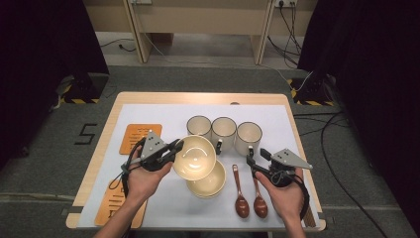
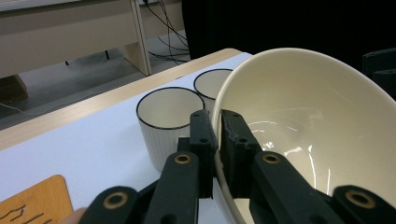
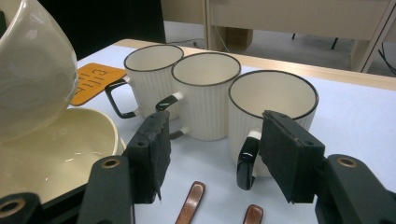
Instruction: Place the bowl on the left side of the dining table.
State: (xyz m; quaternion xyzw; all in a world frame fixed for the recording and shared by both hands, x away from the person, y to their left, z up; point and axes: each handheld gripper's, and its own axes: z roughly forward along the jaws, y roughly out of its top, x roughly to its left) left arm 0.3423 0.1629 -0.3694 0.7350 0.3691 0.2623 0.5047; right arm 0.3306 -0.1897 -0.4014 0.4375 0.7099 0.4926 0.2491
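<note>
High view: white mat on wooden table (image 1: pixel 99 163), w/ three cream mugs (image 1: pixel 224 133) in a row at the back, two brown wooden spoons (image 1: pixel 250 198) at front right, two orange boards (image 1: pixel 140 137) at left. Left gripper (image 1: pixel 174 148) clamped on rim of upper cream bowl (image 1: pixel 194 157), bowl tilted and raised just above lower cream bowl (image 1: pixel 210 182) on the mat, overlapping it from the left. Right gripper (image 1: pixel 255 157) hovering near the rightmost mug's handle, above the spoon handles, holding nothing. Left gripper view: jaws pinched on the upper bowl (image 2: pixel 308 135) rim, one pad outside, one inside the wall; nearest mug (image 2: pixel 166 123) just behind, a second mug rim beyond it. Right gripper view: jaws spread wide, empty, w/ rightmost mug (image 3: pixel 273 109) and its dark handle between and beyond them; lower bowl (image 3: pixel 56 149) at left, lifted bowl hanging over it. Step in hand, probably: lifting top bowl off the stack to set it elsewhere. To do well: keep the pinch firm, since a thin glazed rim can slip; raise straight until fully clear of the lower bowl; level the tilt before moving sideways; steer clear of the mugs close behind; set down flat on bare mat before letting go.
</note>
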